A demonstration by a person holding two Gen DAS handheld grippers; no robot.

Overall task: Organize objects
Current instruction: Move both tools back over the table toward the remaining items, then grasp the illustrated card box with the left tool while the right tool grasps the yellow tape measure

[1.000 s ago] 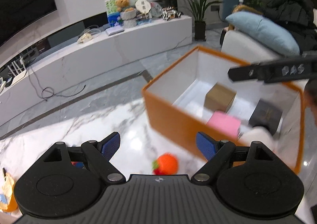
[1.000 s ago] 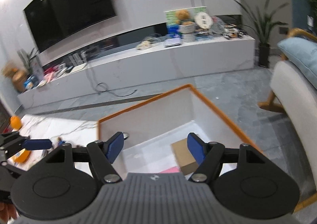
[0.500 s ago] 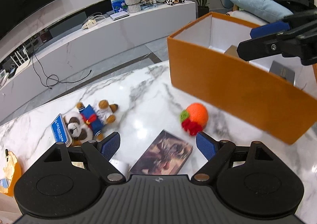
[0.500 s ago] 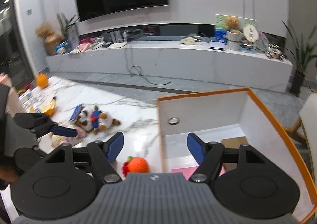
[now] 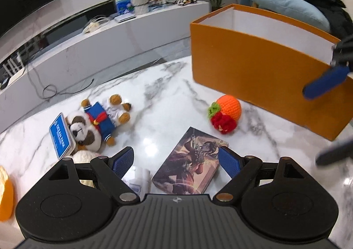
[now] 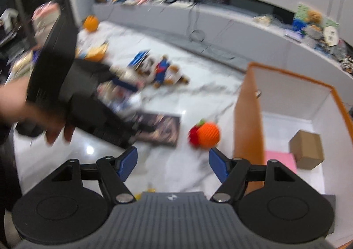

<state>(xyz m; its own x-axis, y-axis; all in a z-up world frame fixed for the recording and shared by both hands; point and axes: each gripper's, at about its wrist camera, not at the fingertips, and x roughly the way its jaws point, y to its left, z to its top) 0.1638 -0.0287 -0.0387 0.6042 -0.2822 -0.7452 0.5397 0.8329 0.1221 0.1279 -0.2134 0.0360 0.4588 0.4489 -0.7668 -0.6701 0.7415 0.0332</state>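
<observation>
Now both my claws have swung off the orange box [image 5: 253, 68]: left gripper [image 5: 176, 160] wide and empty above the picture book [image 5: 189, 160], right gripper [image 6: 173, 163] (also wide, empty) nearing the knitted orange [image 6: 205, 135].

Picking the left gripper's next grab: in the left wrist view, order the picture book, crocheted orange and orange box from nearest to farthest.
From the left gripper:
1. Picture book, between its fingers.
2. Crocheted orange, ahead, slightly right.
3. Orange box, farthest, upper right.
</observation>
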